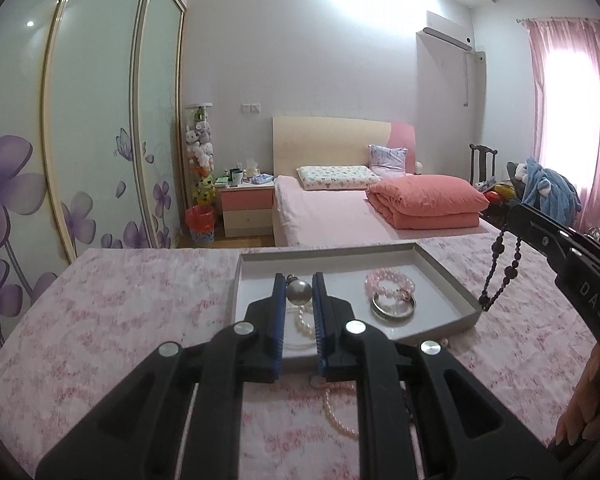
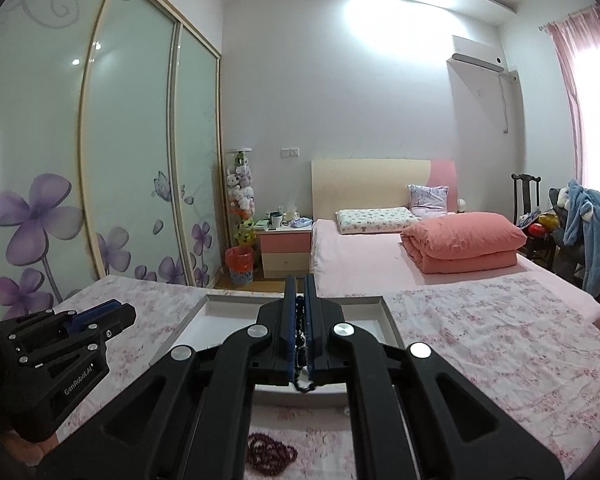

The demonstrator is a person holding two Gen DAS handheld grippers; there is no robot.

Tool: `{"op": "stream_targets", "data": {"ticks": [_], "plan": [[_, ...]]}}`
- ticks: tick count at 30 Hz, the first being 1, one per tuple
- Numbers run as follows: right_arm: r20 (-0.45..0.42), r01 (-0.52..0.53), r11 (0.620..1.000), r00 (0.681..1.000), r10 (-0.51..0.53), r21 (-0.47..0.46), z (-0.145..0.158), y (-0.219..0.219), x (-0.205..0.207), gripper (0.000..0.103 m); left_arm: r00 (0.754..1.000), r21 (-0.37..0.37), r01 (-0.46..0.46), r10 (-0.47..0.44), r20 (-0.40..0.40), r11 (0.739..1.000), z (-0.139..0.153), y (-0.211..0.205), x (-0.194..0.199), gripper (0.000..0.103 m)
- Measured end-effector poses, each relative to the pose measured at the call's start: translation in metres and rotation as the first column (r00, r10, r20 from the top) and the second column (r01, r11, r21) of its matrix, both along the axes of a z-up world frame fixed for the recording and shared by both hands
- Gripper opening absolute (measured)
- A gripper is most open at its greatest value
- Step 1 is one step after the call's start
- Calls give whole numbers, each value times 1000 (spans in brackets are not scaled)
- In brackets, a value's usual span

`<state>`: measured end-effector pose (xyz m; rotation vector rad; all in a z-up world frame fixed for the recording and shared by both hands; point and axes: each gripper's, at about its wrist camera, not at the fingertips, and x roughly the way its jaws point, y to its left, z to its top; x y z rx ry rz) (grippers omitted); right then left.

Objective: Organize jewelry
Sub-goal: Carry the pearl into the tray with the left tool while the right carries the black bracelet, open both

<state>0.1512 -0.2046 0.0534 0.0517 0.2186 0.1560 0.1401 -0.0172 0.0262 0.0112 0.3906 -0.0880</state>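
My left gripper (image 1: 299, 280) is shut on a large silver pearl (image 1: 299, 293) of a white pearl necklace (image 1: 340, 412), which trails from the grey tray (image 1: 448, 276) onto the cloth. The tray holds a pink bead bracelet (image 1: 389, 283) and a silver bangle (image 1: 393, 306). My right gripper (image 2: 299, 282) is shut on a dark bead necklace (image 2: 300, 332) and holds it above the tray (image 2: 384, 312). In the left wrist view the dark strand (image 1: 500, 272) hangs from the right gripper (image 1: 514, 210) beside the tray's right corner. The left gripper (image 2: 112, 312) shows at the left of the right wrist view.
A dark red bead bracelet (image 2: 270, 454) lies on the pink floral cloth (image 2: 500, 340) in front of the tray. Behind are a bed with an orange folded quilt (image 1: 424, 200), a nightstand (image 1: 246, 204), a wardrobe (image 1: 80, 140) at left and a chair with clothes (image 1: 540, 188) at right.
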Motion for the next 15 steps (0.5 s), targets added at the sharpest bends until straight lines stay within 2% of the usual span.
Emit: {"op": "stream_targets", "data": {"ticks": [7, 15], "plan": [[-14, 1, 1000, 1000, -1, 26, 3, 1, 31, 5, 1000, -17, 8, -9, -26, 1000, -1, 0, 38, 14], [-98, 5, 999, 995, 0, 45, -13, 5, 82, 5, 995, -43, 31, -35, -93, 999, -21, 0, 88, 14]]}}
